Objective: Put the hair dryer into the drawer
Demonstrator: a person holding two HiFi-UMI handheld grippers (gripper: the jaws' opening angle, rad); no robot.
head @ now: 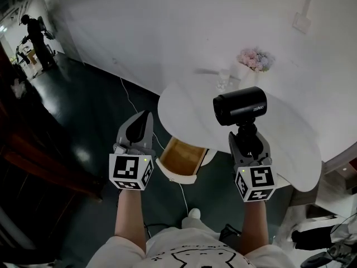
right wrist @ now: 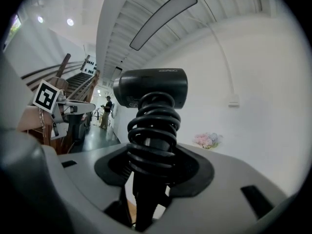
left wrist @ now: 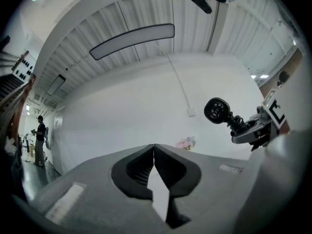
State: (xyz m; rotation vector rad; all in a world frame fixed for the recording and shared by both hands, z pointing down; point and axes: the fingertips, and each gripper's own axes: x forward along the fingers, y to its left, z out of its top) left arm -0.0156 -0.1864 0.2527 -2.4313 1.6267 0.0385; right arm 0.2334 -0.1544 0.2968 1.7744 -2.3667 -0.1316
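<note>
The black hair dryer (head: 240,105) stands upright over the white round table (head: 295,149), barrel pointing left. My right gripper (head: 249,139) is shut on its handle, which is wrapped in coiled black cord (right wrist: 153,139). In the right gripper view the hair dryer (right wrist: 152,87) fills the centre, with that gripper (right wrist: 153,165) clamped round the handle. The drawer (head: 179,159) is pulled open under the table's near edge, showing a bare wooden inside. My left gripper (head: 142,121) hangs left of the drawer, shut with nothing in it; its tips (left wrist: 154,149) meet.
A vase of pale flowers (head: 255,59) sits at the table's far side by the white wall. A white cable (head: 129,100) runs across the dark floor. A person (head: 36,33) stands far off at the upper left.
</note>
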